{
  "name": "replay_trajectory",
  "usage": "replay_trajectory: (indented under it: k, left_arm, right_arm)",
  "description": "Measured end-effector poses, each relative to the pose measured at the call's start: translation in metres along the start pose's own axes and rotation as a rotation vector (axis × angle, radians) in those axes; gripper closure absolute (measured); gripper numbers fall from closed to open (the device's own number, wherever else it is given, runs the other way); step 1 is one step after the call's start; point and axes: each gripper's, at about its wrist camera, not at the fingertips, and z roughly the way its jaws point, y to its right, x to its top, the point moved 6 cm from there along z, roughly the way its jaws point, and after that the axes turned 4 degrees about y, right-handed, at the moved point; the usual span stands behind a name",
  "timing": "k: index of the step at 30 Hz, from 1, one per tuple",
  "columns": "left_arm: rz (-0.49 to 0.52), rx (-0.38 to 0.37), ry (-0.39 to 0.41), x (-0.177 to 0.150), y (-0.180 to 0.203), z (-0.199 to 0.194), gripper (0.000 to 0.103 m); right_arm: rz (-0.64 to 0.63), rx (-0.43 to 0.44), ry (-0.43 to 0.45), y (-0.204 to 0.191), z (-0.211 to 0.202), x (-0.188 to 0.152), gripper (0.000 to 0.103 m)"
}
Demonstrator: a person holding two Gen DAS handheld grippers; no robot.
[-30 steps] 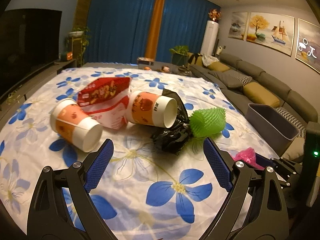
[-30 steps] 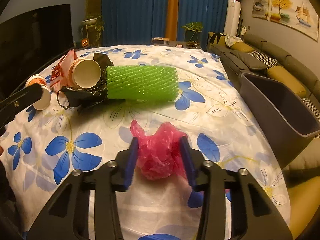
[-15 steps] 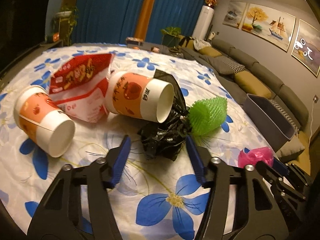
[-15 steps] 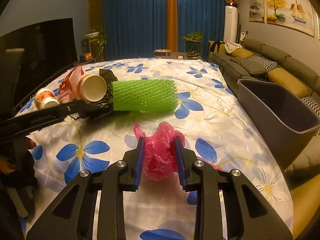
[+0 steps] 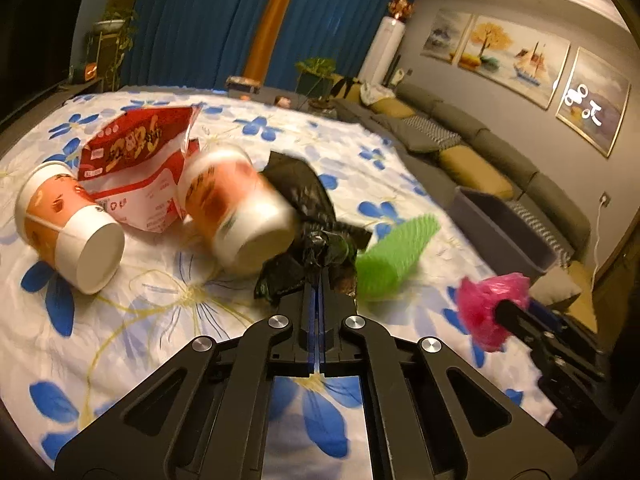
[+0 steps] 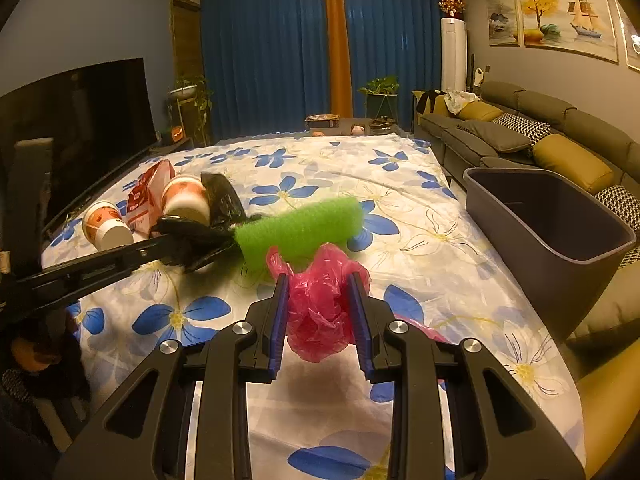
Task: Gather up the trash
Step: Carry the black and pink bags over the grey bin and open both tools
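The left gripper (image 5: 319, 276) is pinching a crinkled, glossy black plastic bag (image 5: 308, 248); the right gripper (image 6: 320, 304) is clasping a crumpled translucent pink bag (image 6: 322, 312).

On the table (image 6: 400, 184), the trash lay in a row at the left: a cup (image 5: 68, 226) farthest left, a packet (image 5: 138, 160) behind it, a second cup (image 5: 236, 210) to the right, then a black bag (image 5: 308, 216) and a foam sleeve (image 5: 394, 258). The left gripper (image 5: 319, 280) sat at the black bag. The pink bag (image 6: 322, 306) sat in the right gripper (image 6: 320, 312), nearer than the sleeve. The bin (image 6: 548, 220) stood off the table's right edge, before the sofa (image 6: 540, 128).
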Motion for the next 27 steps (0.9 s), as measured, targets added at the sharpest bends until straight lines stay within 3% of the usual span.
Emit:
replay_trajectory:
  k: [15,27]
  left_arm:
    - [-0.001,-0.069,0.096,-0.020,0.022,-0.081,0.103]
    - [0.014,-0.088,0.162,-0.003,0.031,-0.108,0.103]
  right_arm:
    - [0.022,-0.010,0.039,0.005,-0.019,0.002,0.073]
    - [0.041,-0.003,0.087,0.011,-0.040,0.011,0.073]
